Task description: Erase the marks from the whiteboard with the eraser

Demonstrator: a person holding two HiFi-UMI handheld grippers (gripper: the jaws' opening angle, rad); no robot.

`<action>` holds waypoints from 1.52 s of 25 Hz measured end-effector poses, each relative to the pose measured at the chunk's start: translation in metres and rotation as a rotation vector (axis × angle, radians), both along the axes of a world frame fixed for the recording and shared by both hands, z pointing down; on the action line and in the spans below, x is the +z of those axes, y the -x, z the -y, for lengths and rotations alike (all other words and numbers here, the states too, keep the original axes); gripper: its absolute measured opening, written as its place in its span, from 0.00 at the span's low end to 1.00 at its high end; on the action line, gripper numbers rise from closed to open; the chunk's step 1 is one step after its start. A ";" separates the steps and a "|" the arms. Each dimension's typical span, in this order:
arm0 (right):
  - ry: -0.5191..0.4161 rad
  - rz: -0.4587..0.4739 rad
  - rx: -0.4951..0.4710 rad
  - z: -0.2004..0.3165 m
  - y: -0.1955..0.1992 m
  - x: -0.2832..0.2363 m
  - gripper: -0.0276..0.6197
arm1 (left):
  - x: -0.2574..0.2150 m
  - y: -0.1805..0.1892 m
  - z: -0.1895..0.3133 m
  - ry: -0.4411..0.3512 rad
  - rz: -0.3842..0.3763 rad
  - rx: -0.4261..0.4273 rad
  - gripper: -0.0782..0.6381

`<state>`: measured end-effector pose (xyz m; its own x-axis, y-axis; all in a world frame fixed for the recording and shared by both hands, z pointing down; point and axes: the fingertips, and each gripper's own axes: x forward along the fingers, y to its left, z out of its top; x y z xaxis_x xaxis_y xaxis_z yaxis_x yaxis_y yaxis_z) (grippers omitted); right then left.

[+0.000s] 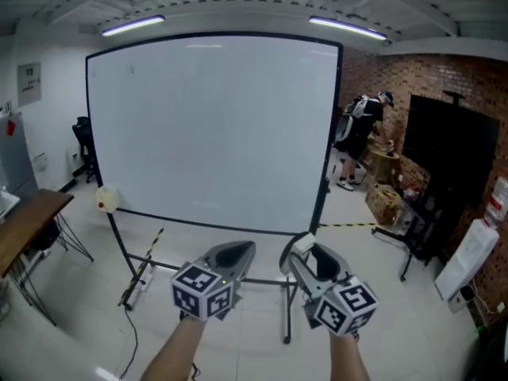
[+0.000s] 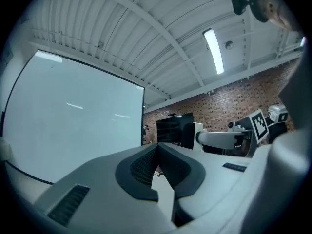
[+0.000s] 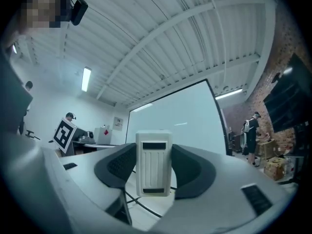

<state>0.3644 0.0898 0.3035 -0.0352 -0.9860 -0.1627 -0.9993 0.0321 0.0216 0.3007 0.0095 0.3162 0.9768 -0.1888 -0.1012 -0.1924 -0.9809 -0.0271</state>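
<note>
My right gripper (image 1: 305,251) pinches the white eraser (image 3: 154,164) upright between its two pads, with the ribbed face of the block toward the gripper's camera. My left gripper (image 1: 236,254) has its jaws pressed together with nothing between them. The two grippers point forward side by side, near each other but not touching.

The whiteboard (image 1: 210,125) stands ahead of and above both pairs of jaws, well apart from the eraser. Its dark bottom rail runs just past my jaw tips in the head view, and its right post rises ahead of my right jaws. Pale open floor lies between my jaws and the board's stand. A cable (image 1: 131,336) trails on the floor left of my left jaws. Farther left, a wooden desk (image 1: 28,217) juts in. Right of my right jaws, past the board's right edge, a person (image 1: 361,137) stands by the brick wall. A black screen (image 1: 448,145) on a stand crowds that side.
</note>
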 end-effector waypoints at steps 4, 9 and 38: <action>-0.014 -0.021 -0.088 0.061 0.039 -0.006 0.39 | -0.006 0.043 0.056 -0.009 -0.021 -0.077 0.11; -0.026 -0.046 -0.182 0.136 0.095 -0.021 0.39 | -0.022 0.106 0.126 -0.021 -0.047 -0.188 0.11; -0.156 -0.154 -0.511 0.541 0.234 -0.094 0.39 | -0.094 0.265 0.505 -0.113 -0.098 -0.532 0.11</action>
